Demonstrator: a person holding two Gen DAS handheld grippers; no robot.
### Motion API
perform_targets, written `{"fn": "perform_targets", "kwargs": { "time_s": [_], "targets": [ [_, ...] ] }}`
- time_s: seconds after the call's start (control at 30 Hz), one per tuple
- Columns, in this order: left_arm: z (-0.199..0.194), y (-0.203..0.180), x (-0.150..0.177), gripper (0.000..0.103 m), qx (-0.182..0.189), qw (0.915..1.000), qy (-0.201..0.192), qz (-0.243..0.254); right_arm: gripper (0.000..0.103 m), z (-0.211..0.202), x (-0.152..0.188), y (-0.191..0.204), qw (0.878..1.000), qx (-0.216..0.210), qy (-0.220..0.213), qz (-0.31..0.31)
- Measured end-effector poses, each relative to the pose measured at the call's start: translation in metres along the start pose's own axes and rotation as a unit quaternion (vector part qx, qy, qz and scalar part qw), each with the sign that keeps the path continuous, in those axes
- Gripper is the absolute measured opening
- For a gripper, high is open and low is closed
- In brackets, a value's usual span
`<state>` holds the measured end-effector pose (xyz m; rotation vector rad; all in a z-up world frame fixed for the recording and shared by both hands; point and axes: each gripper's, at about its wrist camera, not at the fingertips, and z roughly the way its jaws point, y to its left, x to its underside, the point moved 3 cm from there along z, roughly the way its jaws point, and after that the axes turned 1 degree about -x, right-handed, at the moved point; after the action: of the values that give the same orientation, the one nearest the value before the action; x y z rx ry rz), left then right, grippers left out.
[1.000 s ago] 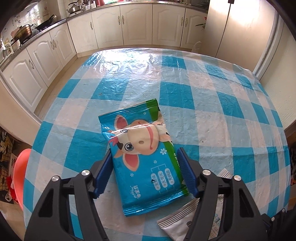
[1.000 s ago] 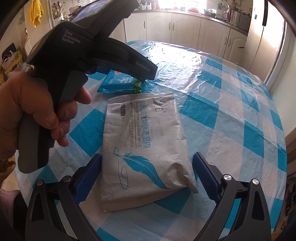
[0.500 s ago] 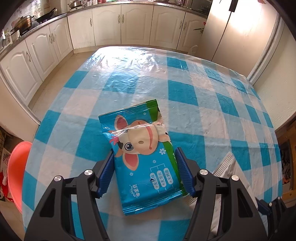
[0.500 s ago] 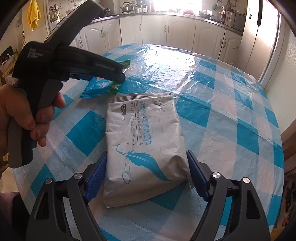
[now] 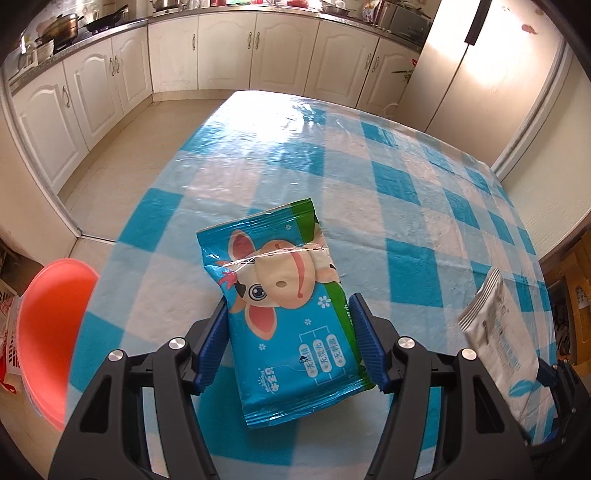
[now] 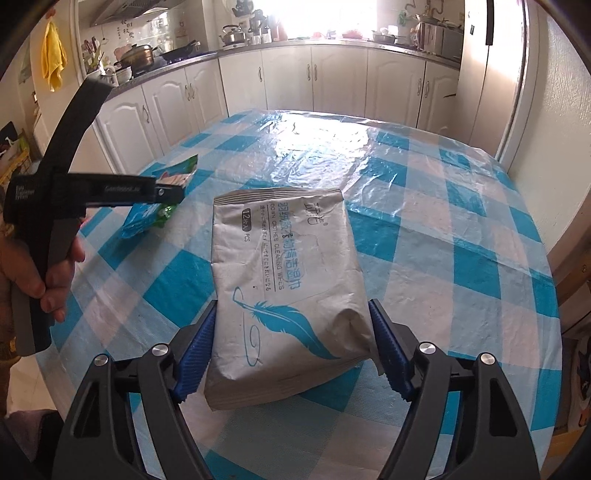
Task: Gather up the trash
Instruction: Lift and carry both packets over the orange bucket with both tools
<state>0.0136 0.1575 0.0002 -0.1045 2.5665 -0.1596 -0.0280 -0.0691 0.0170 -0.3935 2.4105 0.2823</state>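
Left wrist view: left gripper (image 5: 290, 341) clamps blue cow packet (image 5: 284, 295); right gripper (image 6: 291, 350), jaws just closing, pinches grey wipes pack (image 6: 284, 280). Both packs picked up, neither binned; pink basin (image 5: 51, 332) waits beside table.

We see both views bright with daylight from the window (image 6: 332, 18) at the far wall, which is blown out to white. Glare streaks the plastic-covered worktop (image 6: 314, 147) on its far side, and a sunlit patch washes the fridge (image 5: 480, 92). Straight lines bow near the edges, the corners fall into black vignette. Focus is sharp throughout, with no motion blur.
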Motion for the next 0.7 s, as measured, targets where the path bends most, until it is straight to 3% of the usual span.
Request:
{"fn": "perform_targets", "kwargs": {
  "time_s": [0.37,0.7],
  "targets": [
    [-0.027,0.050,-0.001,0.064,-0.018,0.9991,-0.030,-0.026,0.078,0.008,-0.021,0.022,1.000,-0.018,0.009,0.003],
    [-0.050,0.116,0.002,0.064,-0.052,0.9954,-0.048,-0.064,0.078,0.019,-0.045,0.082,0.997,-0.052,0.016,-0.051]
  ]
}}
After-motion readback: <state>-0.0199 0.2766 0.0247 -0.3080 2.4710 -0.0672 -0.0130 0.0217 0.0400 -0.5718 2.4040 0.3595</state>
